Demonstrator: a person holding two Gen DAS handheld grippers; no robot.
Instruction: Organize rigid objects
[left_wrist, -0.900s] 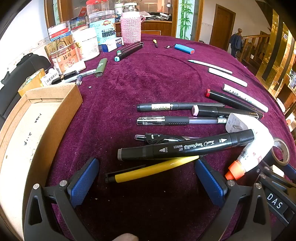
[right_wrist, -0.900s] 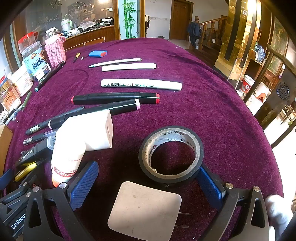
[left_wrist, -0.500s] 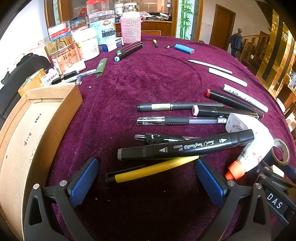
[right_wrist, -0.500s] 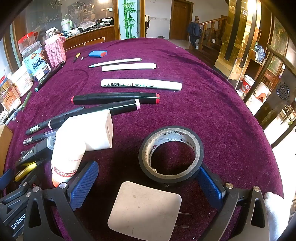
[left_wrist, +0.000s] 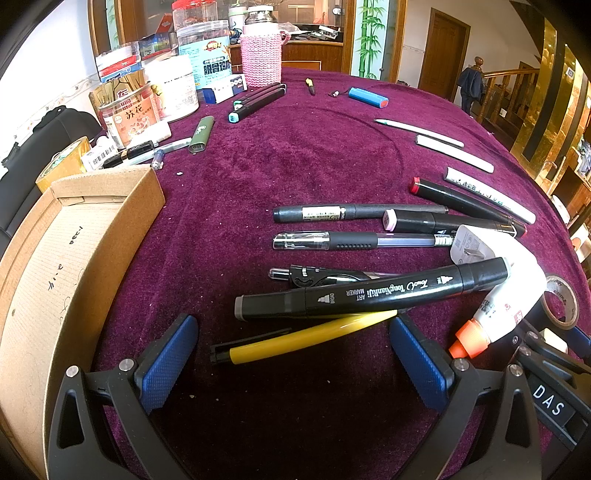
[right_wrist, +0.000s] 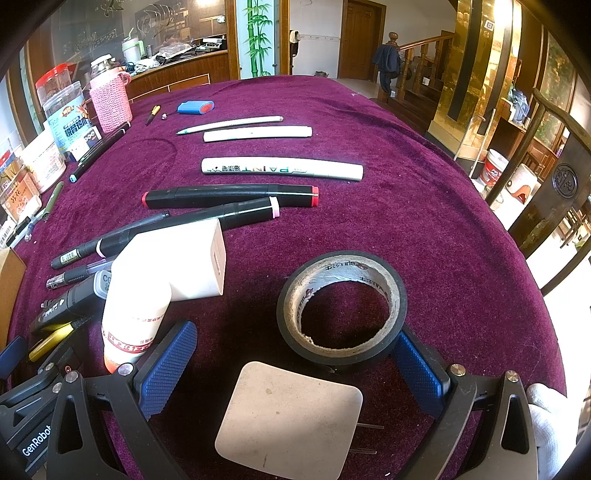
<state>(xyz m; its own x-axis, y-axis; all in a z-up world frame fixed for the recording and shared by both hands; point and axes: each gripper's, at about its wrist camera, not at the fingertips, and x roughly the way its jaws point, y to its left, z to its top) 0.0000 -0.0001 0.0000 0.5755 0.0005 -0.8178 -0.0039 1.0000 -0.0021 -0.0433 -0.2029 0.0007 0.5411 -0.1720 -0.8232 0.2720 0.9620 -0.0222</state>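
pens and markers lie scattered over the purple velvet tablecloth (left_wrist: 295, 155), with an open brown cardboard box (left_wrist: 74, 258) at the left edge. the left gripper (left_wrist: 293, 349) hangs spread wide over a yellow plastic pen (left_wrist: 306, 339) beneath a fat black art marker (left_wrist: 369, 295); the right gripper (right_wrist: 295, 354) is likewise spread, its right pad touching a black roll of tape (right_wrist: 341, 306)

**Pens crowd the middle, far cloth lies open**

Ahead of my left gripper (left_wrist: 293, 354) a yellow pen (left_wrist: 306, 341) and black marker (left_wrist: 369, 293) lie crossed, box (left_wrist: 74, 258) walling the left. My right gripper (right_wrist: 295, 356) meets the tape roll (right_wrist: 341, 306) touching its right finger, a white tube (right_wrist: 162, 280) at left. Bare worktop (right_wrist: 424, 221) opens to the right.
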